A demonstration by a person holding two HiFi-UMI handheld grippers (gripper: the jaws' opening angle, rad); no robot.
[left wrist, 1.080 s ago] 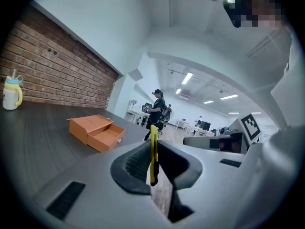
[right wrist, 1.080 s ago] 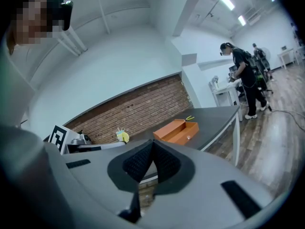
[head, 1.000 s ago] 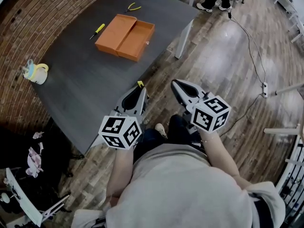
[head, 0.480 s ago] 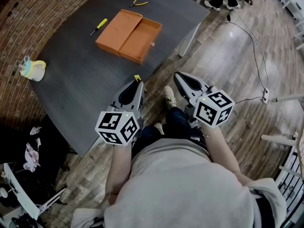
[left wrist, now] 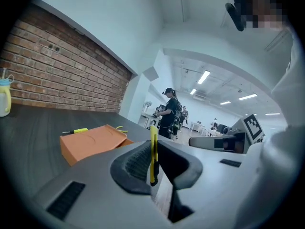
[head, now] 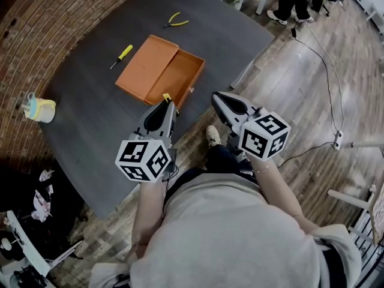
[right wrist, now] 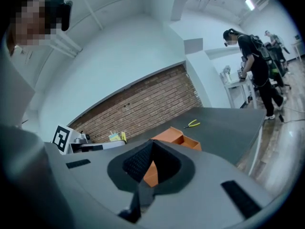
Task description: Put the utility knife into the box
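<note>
Head view and both gripper views, transport stage of the task. The slim yellow utility knife (left wrist: 153, 149) is pinched edge-on between the dark ribbed pads of the left gripper (head: 164, 107). Its yellow end (head: 167, 96) pokes out past the jaw tips, so pick-up can be judged complete. The right gripper (head: 218, 97) is held alongside the left. Its jaws are pressed together at the tips with nothing between them; the orange glimpsed through their lower gap in the right gripper view is the box behind. The shallow orange cardboard box (head: 181, 77) lies open on the dark grey wood-grain table (head: 90, 119), its flat lid (head: 146, 66) folded out to the side. The visible interior appears bare. From overhead the knife-bearing tips sit above the table near its front edge, just short of the box's near wall; their height over the surface cannot be told. A yellow-handled screwdriver (head: 122, 55) and yellow-handled pliers (head: 176, 21) lie beyond the box, and a pale yellow cup (head: 39, 108) stands well apart at the table's far left. Remaining, by judgement, are three steps: carry the knife over the open compartment, lower it, and release it. The task is roughly half done.
</note>
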